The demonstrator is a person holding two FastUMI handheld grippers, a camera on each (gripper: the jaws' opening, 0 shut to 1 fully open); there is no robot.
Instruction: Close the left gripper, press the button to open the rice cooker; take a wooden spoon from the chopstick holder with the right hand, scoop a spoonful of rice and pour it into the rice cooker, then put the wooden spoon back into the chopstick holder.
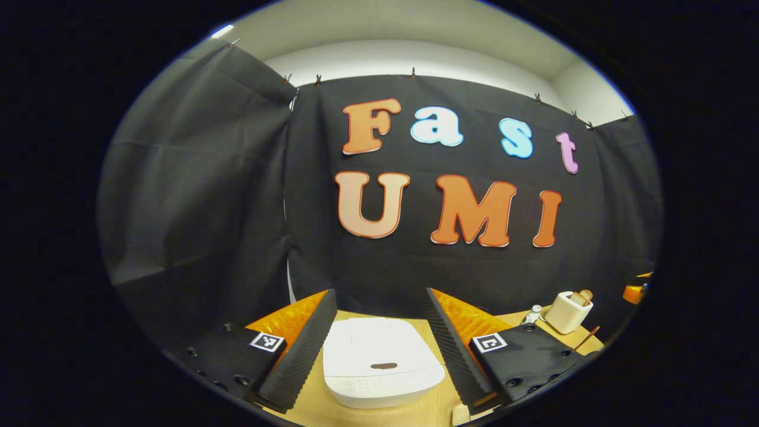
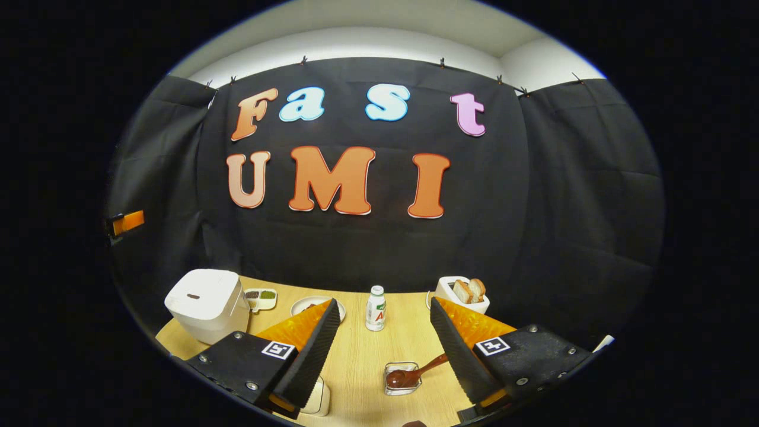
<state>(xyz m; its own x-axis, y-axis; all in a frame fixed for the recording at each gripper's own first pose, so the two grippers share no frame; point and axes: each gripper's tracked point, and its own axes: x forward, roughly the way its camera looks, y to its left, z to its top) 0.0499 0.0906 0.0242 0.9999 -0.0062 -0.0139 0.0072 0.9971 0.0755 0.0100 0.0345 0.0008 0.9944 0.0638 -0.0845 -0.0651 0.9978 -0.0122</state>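
Rice cooker (image 1: 379, 362) lid down, between wide left claw (image 1: 379, 347) | right claw (image 2: 382, 341) wide above wooden spoon (image 2: 415, 372) on surface (image 2: 362, 356)

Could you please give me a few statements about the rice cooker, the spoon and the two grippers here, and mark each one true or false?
1. The rice cooker has its lid shut. True.
2. The left gripper is shut. False: its jaws stand wide apart, either side of the cooker.
3. The right gripper holds the wooden spoon. False: the spoon lies in the small clear container on the table, and the gripper is open.
4. A small bottle stands upright on the table. True.
5. The toaster has bread in it. True.
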